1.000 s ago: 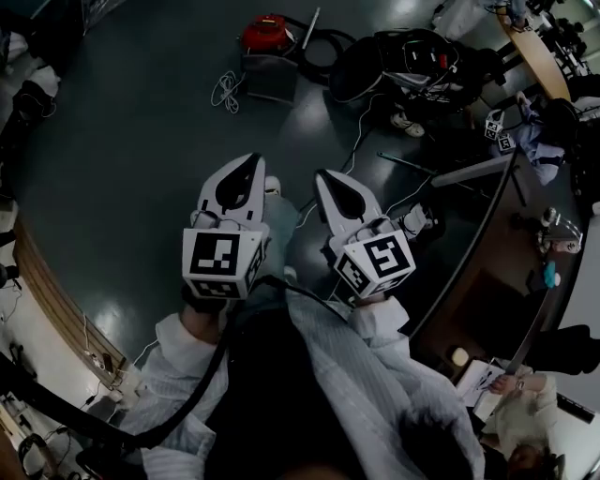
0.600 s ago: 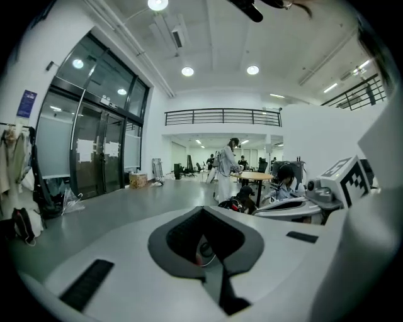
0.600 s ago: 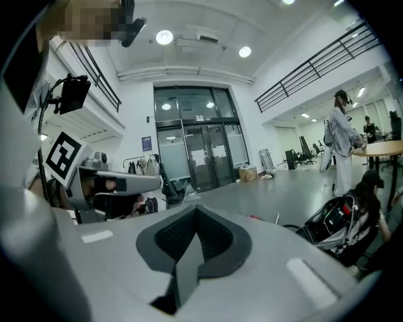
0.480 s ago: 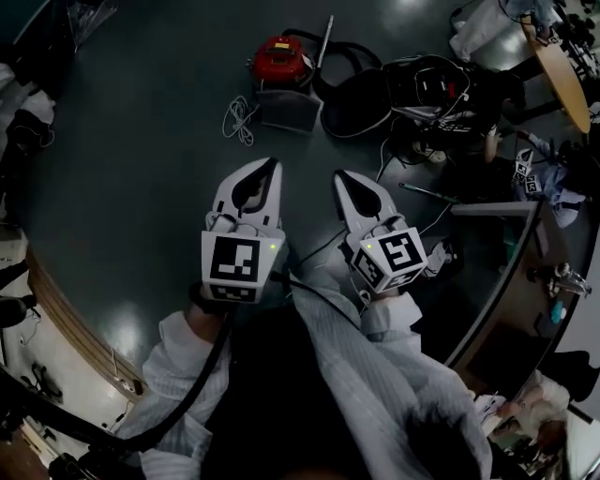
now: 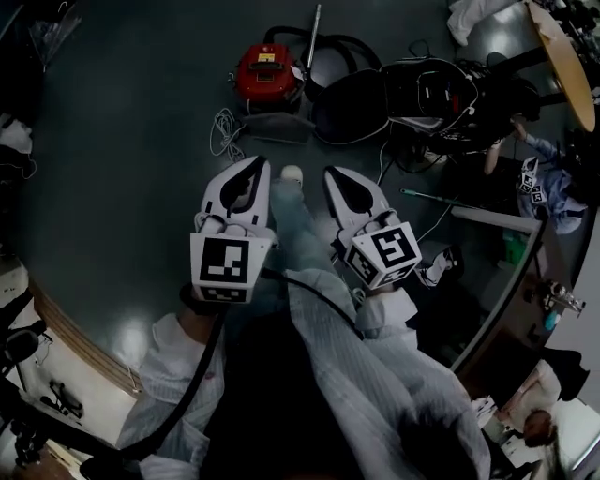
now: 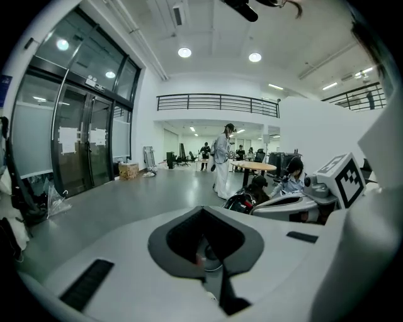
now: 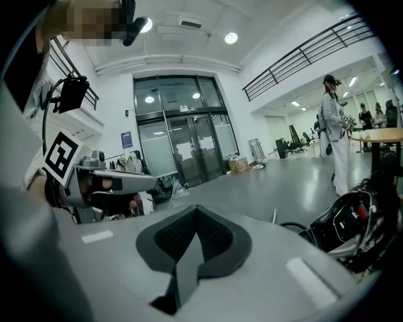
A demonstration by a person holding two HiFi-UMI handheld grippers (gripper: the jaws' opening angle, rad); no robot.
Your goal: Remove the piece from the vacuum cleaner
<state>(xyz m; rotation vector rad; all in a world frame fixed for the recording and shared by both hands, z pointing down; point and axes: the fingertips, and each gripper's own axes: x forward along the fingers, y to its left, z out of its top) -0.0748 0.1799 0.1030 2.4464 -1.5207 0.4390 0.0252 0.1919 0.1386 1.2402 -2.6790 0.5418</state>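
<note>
The red vacuum cleaner (image 5: 267, 70) lies on the dark floor at the top of the head view. A black hose (image 5: 342, 45) loops beside it, a thin wand (image 5: 312, 28) points away, and a grey flat piece (image 5: 277, 126) sits in front. My left gripper (image 5: 256, 167) and right gripper (image 5: 333, 176) are held side by side above the floor, short of the vacuum and apart from it. Both are shut with nothing between the jaws. In their own views the left gripper (image 6: 203, 212) and right gripper (image 7: 196, 210) show closed pads and the open hall beyond.
A coiled white cable (image 5: 225, 131) lies left of the grey piece. A black bag (image 5: 354, 105) and tangled gear (image 5: 436, 94) sit to the right of the vacuum. A seated person (image 5: 553, 192), a round table (image 5: 561, 56) and a glass partition (image 5: 497, 281) stand at the right.
The head view has swung, and the vacuum now sits nearer both grippers and more centred above them. Both grippers keep their side-by-side pose and stay shut.
</note>
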